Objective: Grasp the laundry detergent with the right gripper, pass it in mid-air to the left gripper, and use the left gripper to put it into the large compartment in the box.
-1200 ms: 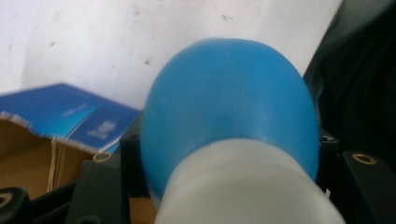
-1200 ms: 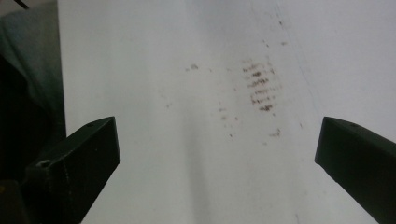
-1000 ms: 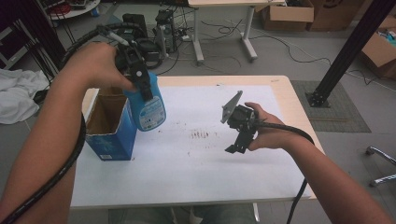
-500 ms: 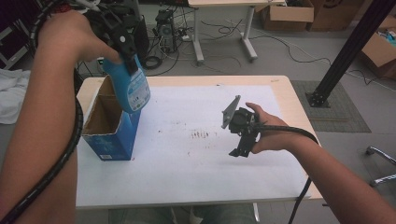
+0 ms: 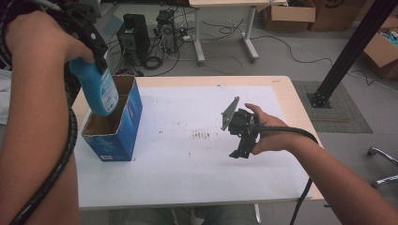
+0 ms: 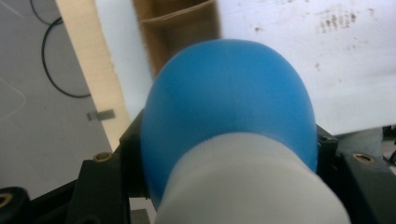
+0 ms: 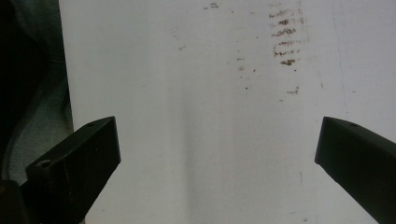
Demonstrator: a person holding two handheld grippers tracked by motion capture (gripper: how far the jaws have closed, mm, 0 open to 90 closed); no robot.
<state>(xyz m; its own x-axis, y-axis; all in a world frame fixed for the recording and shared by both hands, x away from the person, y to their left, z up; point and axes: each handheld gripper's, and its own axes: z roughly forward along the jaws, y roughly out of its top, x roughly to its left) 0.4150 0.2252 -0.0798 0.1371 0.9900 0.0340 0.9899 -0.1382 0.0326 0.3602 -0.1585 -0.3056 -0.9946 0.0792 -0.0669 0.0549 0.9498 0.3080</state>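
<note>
At upper left, the left gripper (image 5: 91, 44) jaws clamp the blue bottle (image 5: 98, 91) above the open box (image 5: 123, 123); right gripper (image 5: 241, 145) jaws stand wide open, empty.

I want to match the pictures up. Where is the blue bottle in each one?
High view: the blue bottle hangs at upper left, held by the left gripper, its base over the open blue box.
Left gripper view: the bottle fills the middle, seen from its white cap end, between the jaws.
Right gripper view: no bottle here; open jaws over the white sheet.
Shared landmark: the brown smudges on the sheet.
</note>
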